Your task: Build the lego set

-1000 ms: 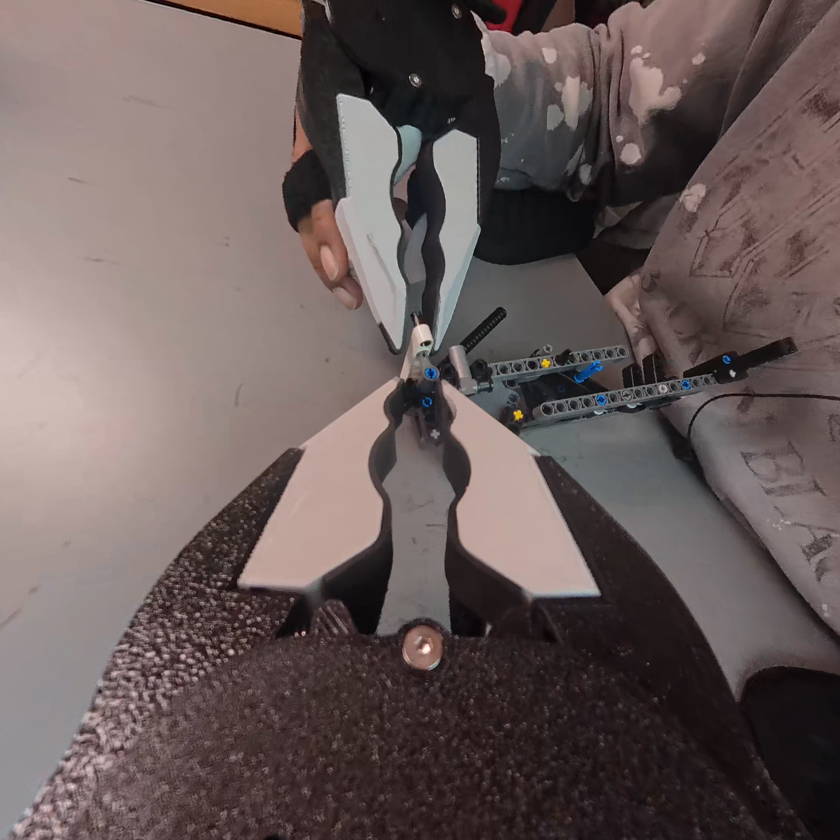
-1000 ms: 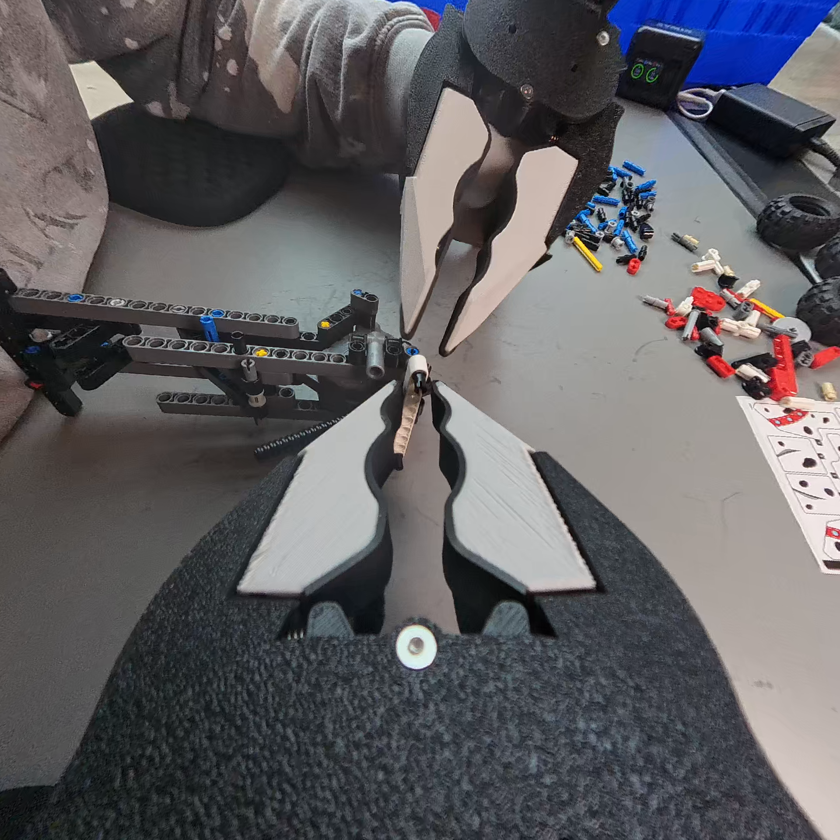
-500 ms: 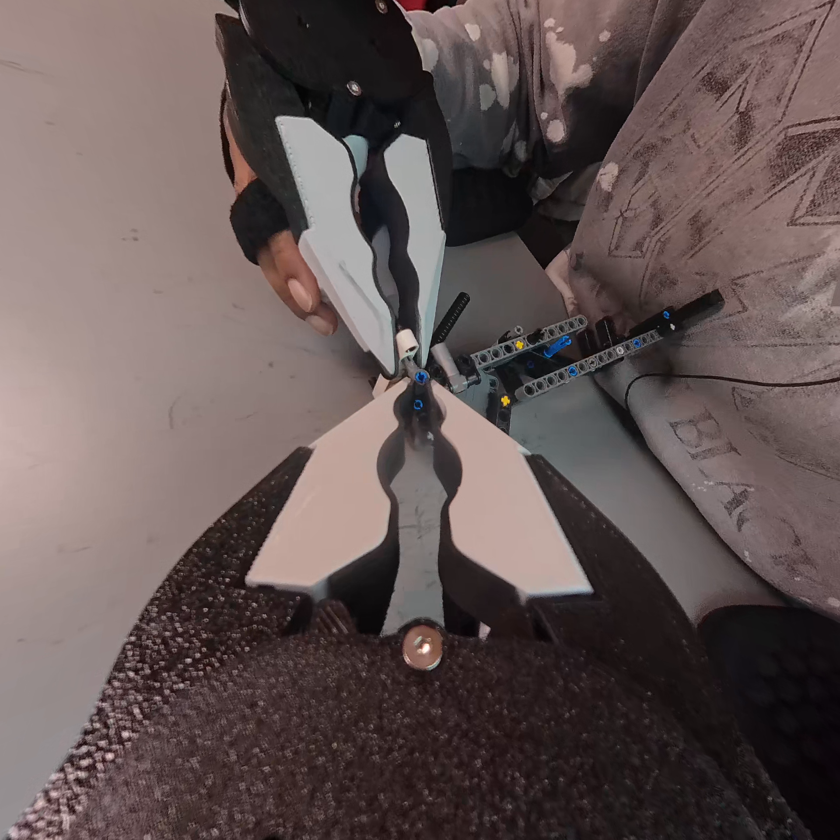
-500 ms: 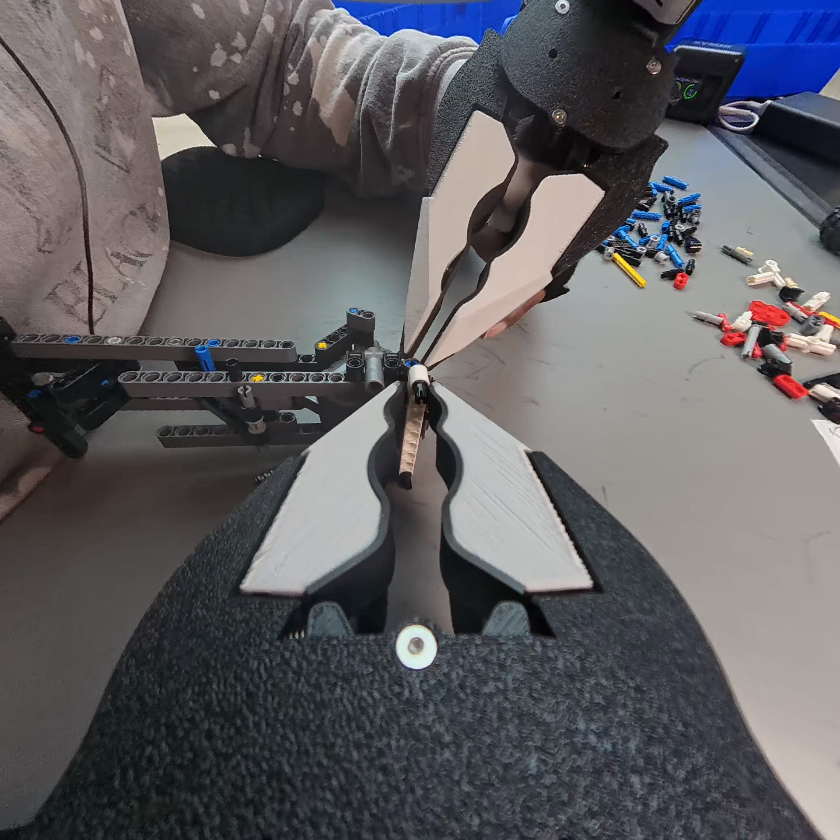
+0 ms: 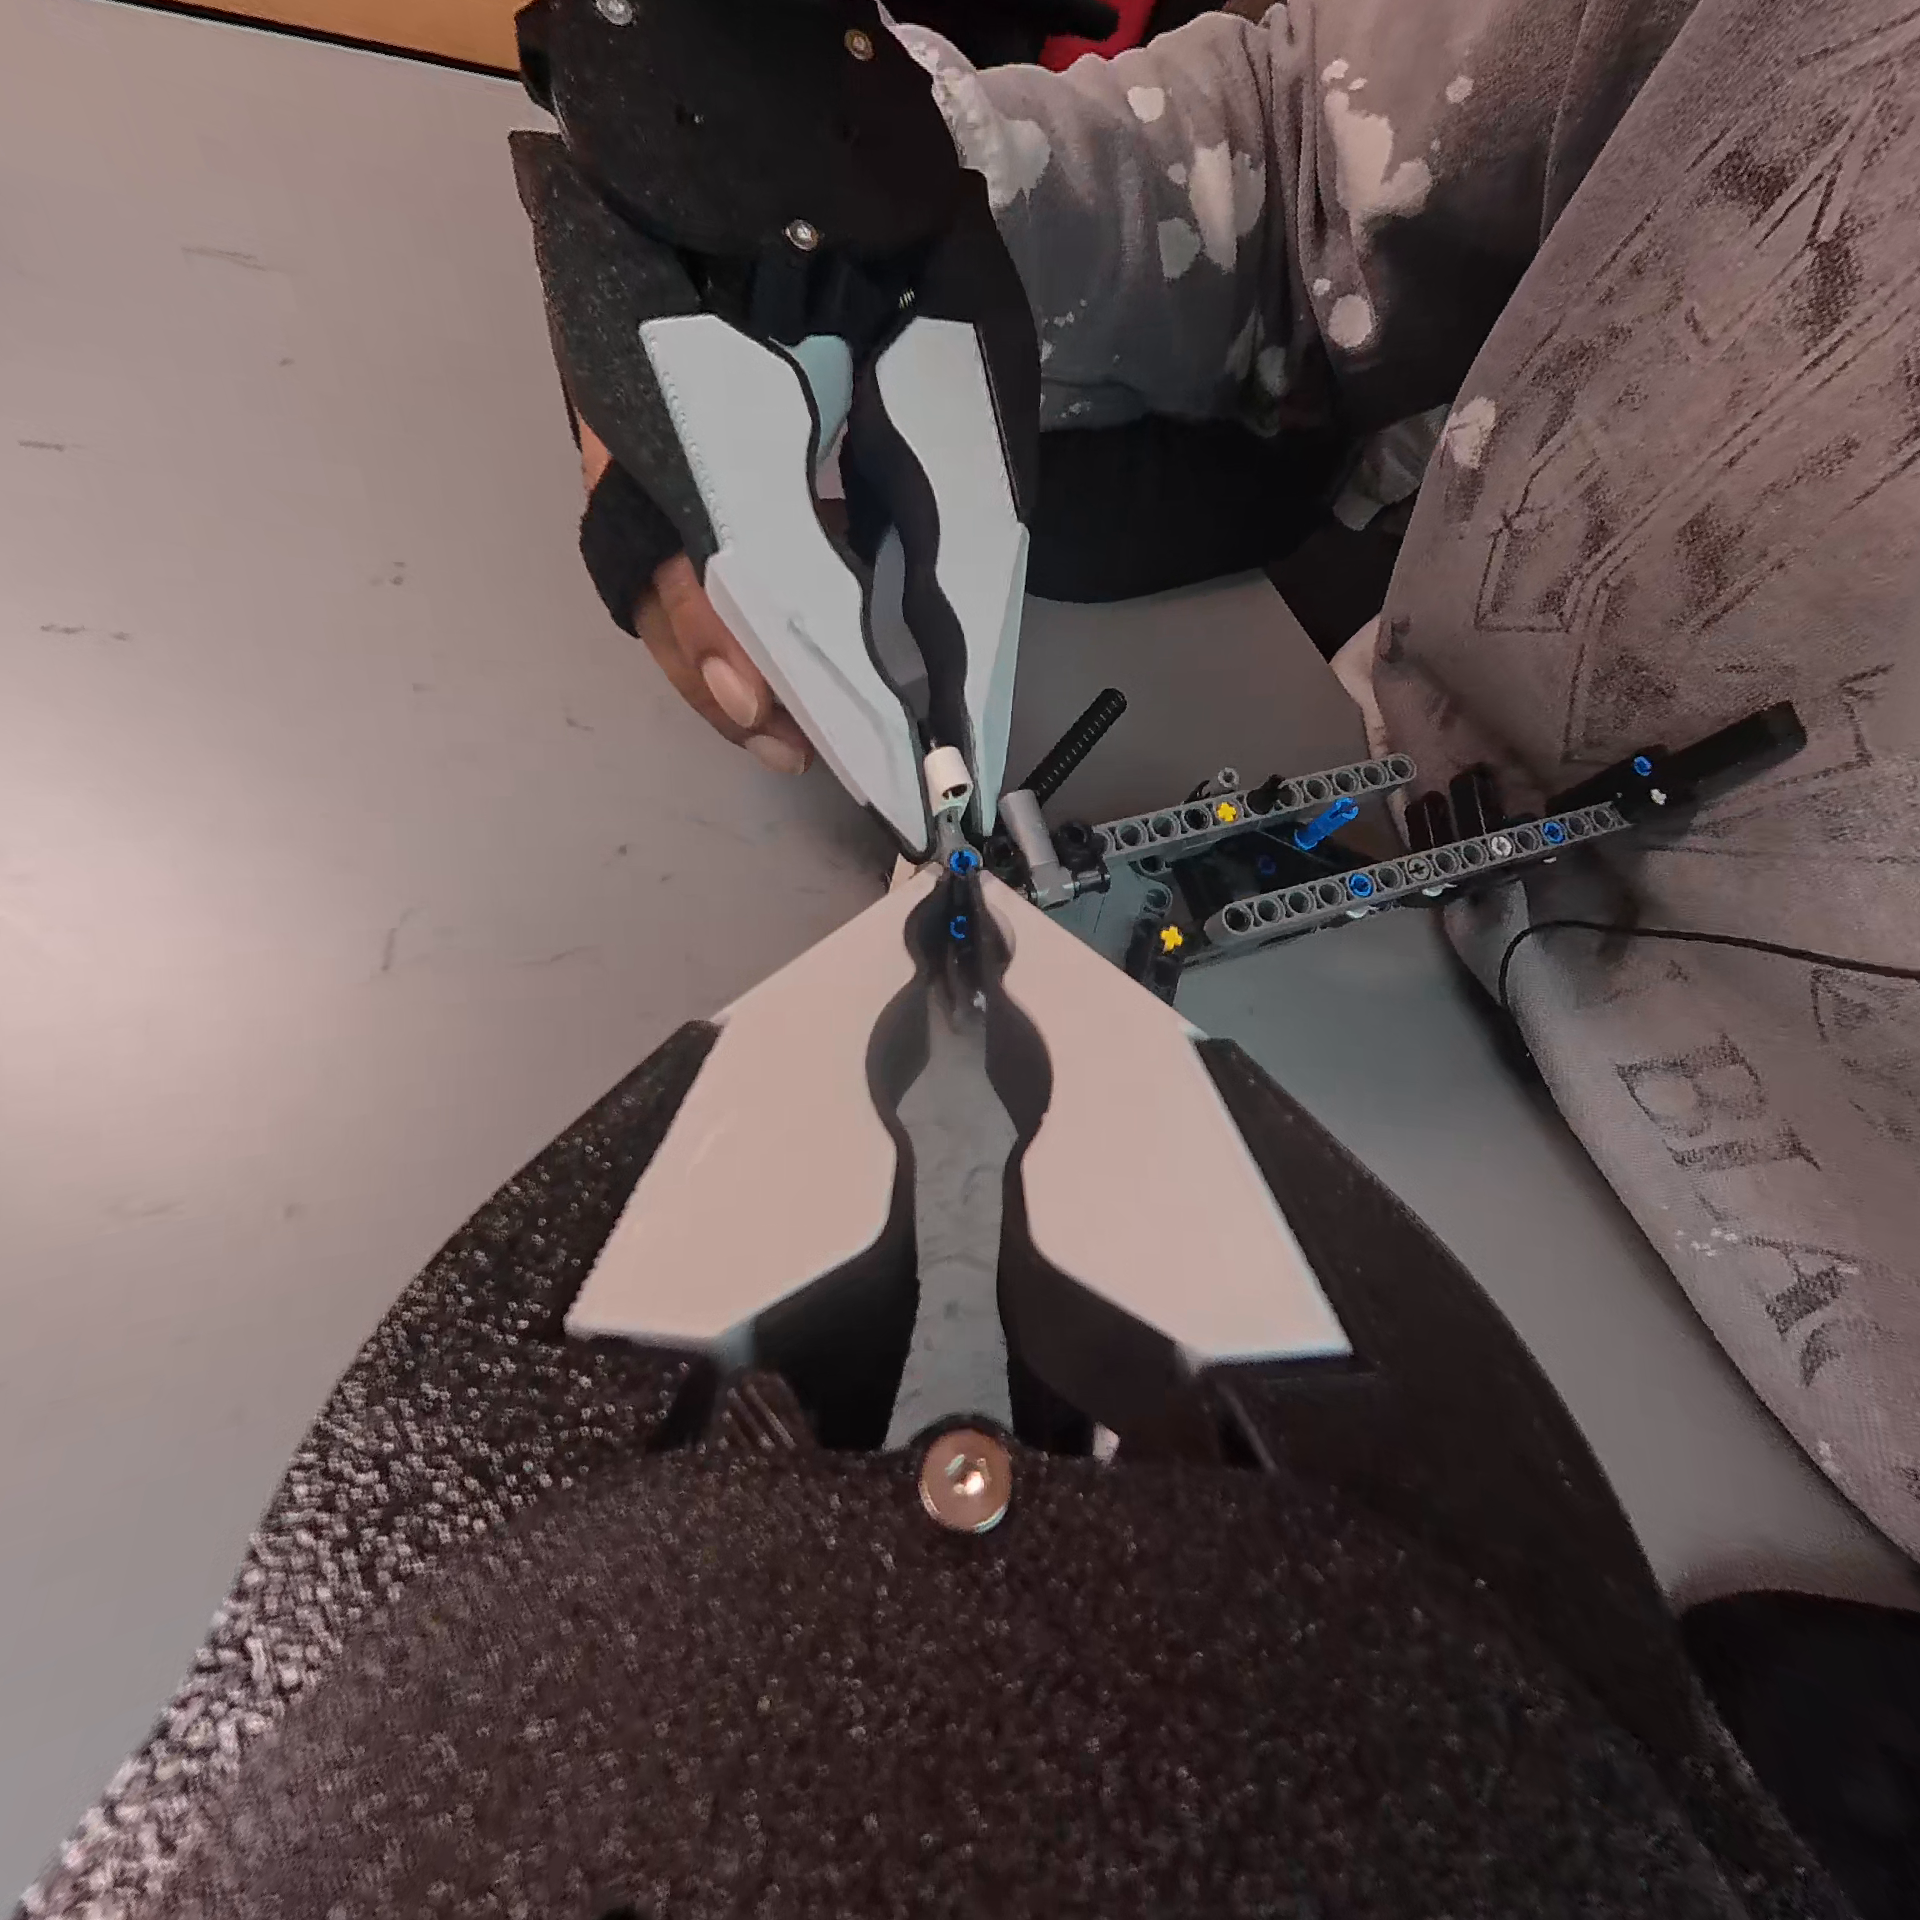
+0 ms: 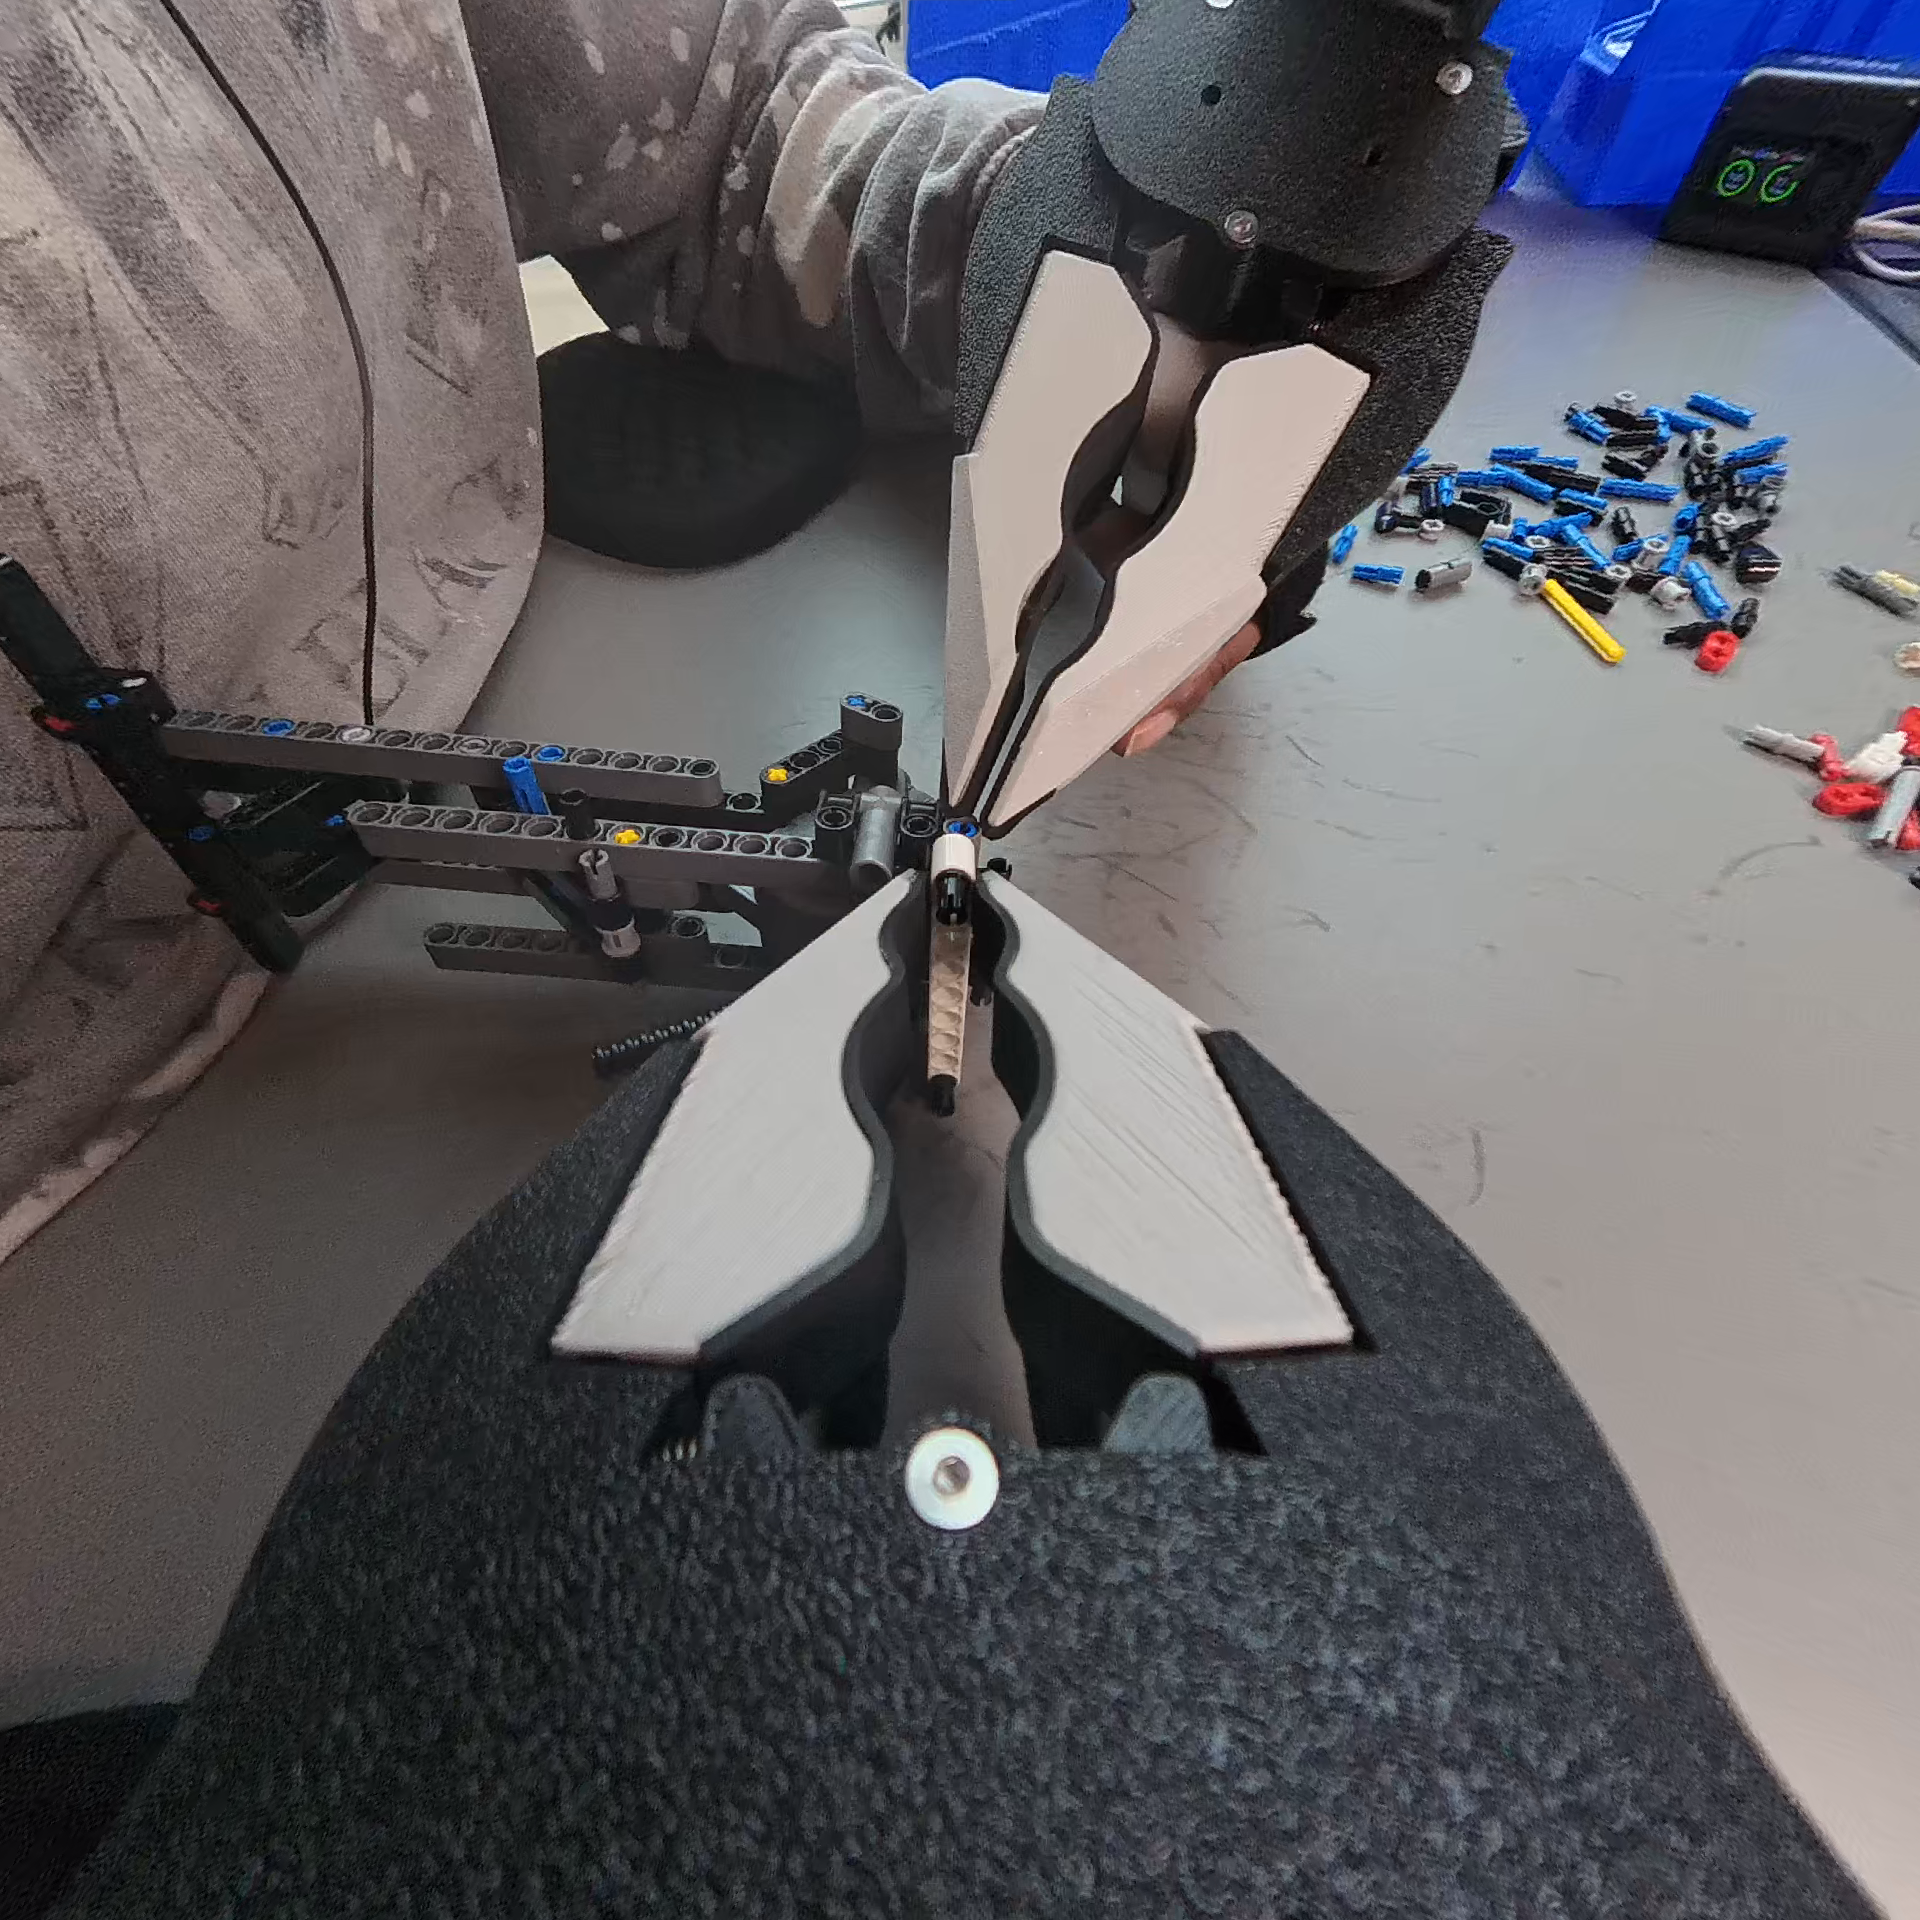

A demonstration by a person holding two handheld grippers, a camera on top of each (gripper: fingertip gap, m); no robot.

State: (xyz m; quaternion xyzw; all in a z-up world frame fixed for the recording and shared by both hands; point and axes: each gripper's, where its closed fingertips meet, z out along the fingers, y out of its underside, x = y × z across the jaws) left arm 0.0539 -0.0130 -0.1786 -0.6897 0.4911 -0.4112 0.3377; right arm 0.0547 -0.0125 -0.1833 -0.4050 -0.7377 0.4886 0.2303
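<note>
Two grippers meet tip to tip over the grey surface [image 6: 1455, 935]. Our left gripper [image 5: 961, 914] has its jaws clamped on the black front end of the frame [image 5: 1309, 862], where blue pins show between the tips. Our right gripper [image 6: 951, 904] has its jaws clamped on a tan axle [image 6: 948, 1013] capped by a white bush [image 6: 953, 857], which touches that same front end. The frame, built of grey holed beams, lies on the surface and runs back to our sleeve [image 6: 208, 416], its far end against the cloth. Loose blue and black pins [image 6: 1600, 509] lie in a heap well apart to the right, with red and white parts [image 6: 1860, 774] near them.
</note>
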